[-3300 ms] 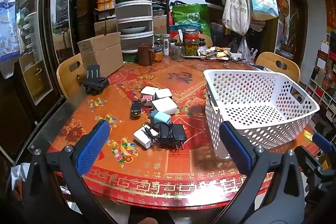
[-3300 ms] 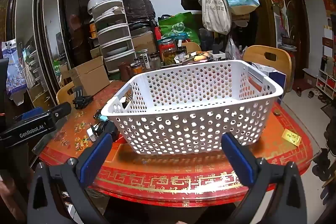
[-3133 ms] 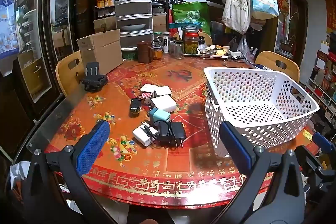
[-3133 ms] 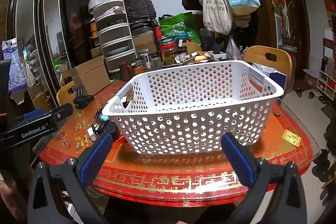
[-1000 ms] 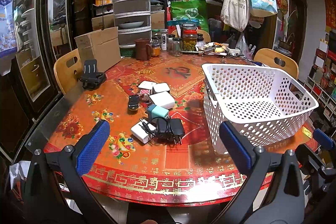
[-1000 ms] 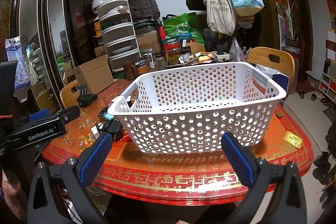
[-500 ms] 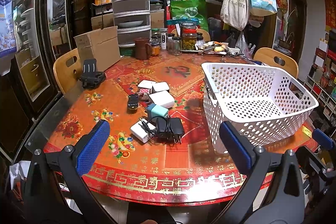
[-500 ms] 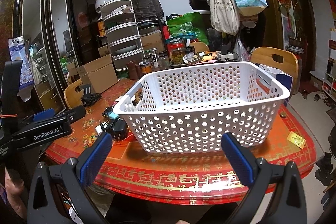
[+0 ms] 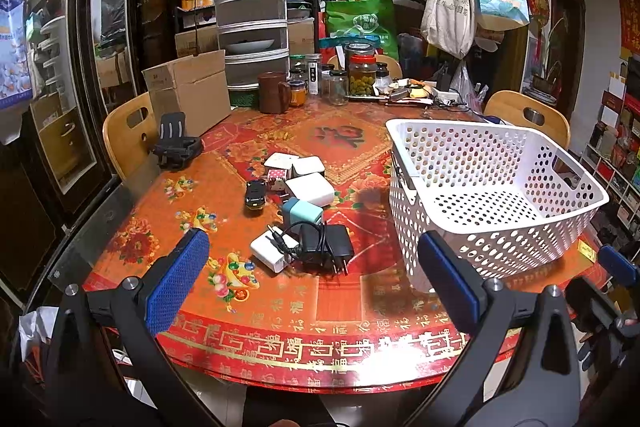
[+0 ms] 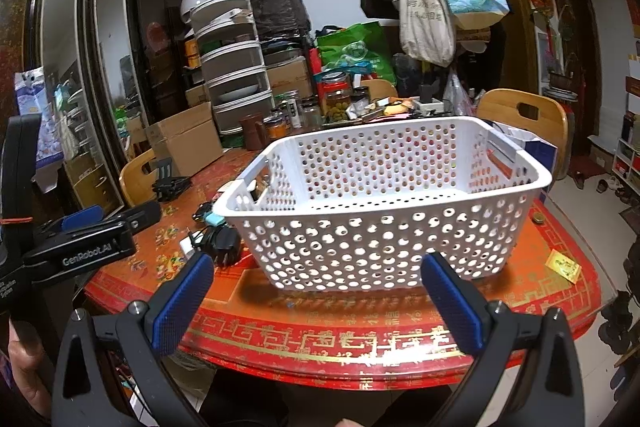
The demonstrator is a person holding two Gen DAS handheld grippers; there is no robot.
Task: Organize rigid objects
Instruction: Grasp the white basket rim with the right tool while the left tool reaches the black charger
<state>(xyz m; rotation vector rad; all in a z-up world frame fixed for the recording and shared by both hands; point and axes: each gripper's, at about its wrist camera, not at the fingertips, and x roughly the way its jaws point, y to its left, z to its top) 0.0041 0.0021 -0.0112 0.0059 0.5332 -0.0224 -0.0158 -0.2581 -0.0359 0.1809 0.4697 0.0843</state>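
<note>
both my claws, left gripper (image 9: 312,279) and right gripper (image 10: 316,293), gape apart, holding nothing. i'd take the black charger (image 9: 326,247) at twelve o'clock squarely across its body, cord clear, then drop it in the white basket (image 9: 496,163) at two o'clock.

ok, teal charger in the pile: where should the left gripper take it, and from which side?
Grip the teal charger across its two flat side faces, coming down from above with the left gripper open. It stands proud as a blocky cube, top bare. Avoid the near side: the black adapter and its cable crowd that face, and the white charger sits just behind.
</note>
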